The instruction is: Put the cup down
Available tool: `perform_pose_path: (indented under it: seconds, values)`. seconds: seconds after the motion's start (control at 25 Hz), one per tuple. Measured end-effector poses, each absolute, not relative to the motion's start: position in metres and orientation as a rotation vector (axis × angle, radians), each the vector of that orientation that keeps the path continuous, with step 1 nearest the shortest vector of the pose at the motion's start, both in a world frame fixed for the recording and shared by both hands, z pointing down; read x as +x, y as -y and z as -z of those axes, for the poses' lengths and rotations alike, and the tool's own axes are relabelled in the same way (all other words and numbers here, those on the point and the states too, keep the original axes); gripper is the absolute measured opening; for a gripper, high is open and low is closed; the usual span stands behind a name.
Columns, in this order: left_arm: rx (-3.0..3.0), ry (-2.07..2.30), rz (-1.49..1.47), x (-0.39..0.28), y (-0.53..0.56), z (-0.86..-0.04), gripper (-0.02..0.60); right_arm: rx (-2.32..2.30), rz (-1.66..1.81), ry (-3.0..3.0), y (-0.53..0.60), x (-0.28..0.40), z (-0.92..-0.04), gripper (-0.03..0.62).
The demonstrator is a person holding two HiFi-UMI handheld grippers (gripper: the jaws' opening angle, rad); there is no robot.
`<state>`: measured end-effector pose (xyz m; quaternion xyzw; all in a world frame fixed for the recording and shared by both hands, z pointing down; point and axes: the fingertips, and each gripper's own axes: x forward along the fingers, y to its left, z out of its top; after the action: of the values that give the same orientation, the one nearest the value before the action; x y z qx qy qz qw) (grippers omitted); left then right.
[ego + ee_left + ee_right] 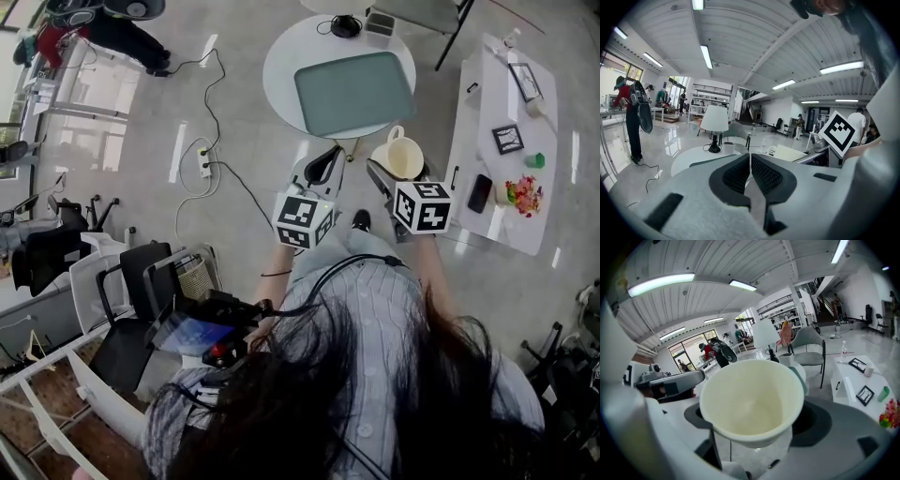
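Clamping the cup (752,401) low in our right gripper (386,176) near the table (278,64), we judged it light, brittle; left gripper (323,169) closed, empty.

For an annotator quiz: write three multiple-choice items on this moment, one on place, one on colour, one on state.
1. Where is the cup? A. on the round table B. between the right gripper's jaws C. on the floor
2. What colour is the cup? A. red B. black C. cream
3. How do the left gripper's jaws stand? A. together, empty B. wide apart C. shut on the cup
Key: 1 B, the right gripper view shows the jaws clamping it. 2 C, its wall and inside look cream. 3 A, the left gripper view shows them closed on nothing.
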<state>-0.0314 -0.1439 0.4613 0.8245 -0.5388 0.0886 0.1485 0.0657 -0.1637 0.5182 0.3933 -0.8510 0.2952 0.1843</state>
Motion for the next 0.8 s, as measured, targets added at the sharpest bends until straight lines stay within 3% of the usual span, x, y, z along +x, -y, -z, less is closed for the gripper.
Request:
perform_pose_path:
  seconds: [0.8]
  values:
    - [2.463, 1.408, -0.361, -0.035, 0.203, -0.468, 0.018, 1.277, -0.934, 2.301, 0.210, 0.073, -0.533, 0.419]
